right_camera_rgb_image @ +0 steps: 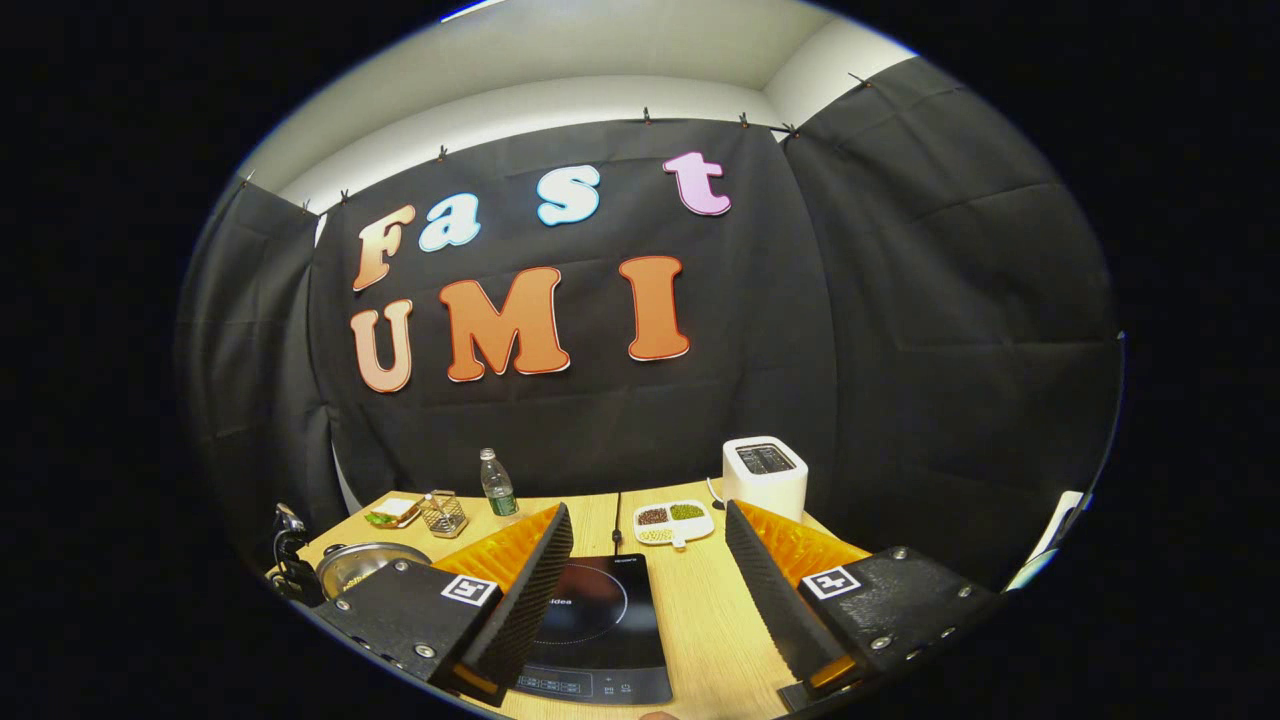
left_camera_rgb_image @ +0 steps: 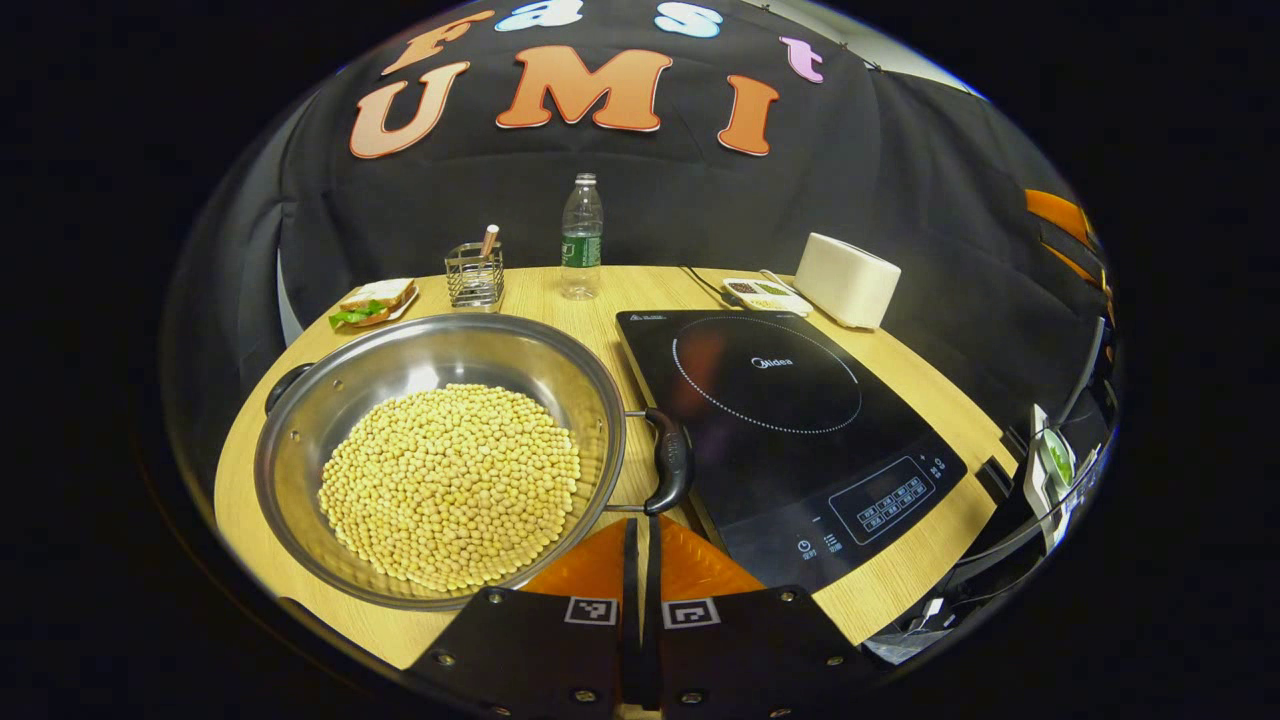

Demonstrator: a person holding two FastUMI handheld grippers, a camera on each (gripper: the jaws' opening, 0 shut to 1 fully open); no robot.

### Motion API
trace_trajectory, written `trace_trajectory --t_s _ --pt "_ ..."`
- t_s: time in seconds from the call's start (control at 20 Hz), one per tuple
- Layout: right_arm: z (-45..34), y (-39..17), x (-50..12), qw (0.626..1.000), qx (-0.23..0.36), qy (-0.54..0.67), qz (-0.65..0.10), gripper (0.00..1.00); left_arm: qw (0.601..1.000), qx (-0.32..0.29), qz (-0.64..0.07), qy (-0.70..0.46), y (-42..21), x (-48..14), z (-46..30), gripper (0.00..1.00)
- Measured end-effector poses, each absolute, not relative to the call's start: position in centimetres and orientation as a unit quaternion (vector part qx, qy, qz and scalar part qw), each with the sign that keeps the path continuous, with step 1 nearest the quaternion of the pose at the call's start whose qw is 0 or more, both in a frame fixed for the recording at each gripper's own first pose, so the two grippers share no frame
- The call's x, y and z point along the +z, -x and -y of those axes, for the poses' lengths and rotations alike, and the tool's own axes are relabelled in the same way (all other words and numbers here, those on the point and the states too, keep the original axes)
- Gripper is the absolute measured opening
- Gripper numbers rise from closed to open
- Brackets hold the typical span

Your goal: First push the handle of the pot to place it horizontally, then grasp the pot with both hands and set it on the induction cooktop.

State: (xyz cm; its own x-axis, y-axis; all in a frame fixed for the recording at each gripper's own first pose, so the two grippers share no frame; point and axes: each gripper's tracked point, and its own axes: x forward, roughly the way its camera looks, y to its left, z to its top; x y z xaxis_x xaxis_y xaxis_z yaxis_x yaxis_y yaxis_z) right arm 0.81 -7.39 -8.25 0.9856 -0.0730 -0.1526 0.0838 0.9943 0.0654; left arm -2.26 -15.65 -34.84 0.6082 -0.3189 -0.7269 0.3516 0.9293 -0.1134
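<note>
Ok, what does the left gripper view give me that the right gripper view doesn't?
Left gripper view: the beans in the pot, its black handle beside the cooktop, and the left gripper, shut, near that handle. Right gripper view: the right gripper, open, its fingers framing the cooktop, the slot on top of the toaster, and the ceiling. Both: pot, cooktop, bottle, sandwich and toaster, all on the table.

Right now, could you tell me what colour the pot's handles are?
Black handles, clearest in the left gripper view.
</note>
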Motion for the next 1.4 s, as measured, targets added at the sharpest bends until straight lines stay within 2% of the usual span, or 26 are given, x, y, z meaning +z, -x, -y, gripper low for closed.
trace_trajectory --t_s 0.1,0.15,0.2,1.4 --pt "7.8 -1.0 -8.6 0.995 -0.044 -0.034 -0.078 0.95 0.897 -0.183 -0.402 -0.015 1.7 -34.9 15.9 0.02" --pt "7.9 -1.0 -8.9 0.995 -0.046 -0.035 -0.08 1.0 0.897 -0.18 -0.403 -0.011 1.5 -34.9 16.1 0.02" --pt "8.0 -1.0 -9.0 0.995 -0.046 -0.037 -0.082 0.95 0.898 -0.177 -0.403 -0.009 1.1 -35.1 16.1 0.02" --pt "10.0 -2.6 -11.9 0.992 -0.056 -0.038 -0.107 0.95 0.903 -0.153 -0.402 0.003 -2.2 -35.8 17.7 0.02"
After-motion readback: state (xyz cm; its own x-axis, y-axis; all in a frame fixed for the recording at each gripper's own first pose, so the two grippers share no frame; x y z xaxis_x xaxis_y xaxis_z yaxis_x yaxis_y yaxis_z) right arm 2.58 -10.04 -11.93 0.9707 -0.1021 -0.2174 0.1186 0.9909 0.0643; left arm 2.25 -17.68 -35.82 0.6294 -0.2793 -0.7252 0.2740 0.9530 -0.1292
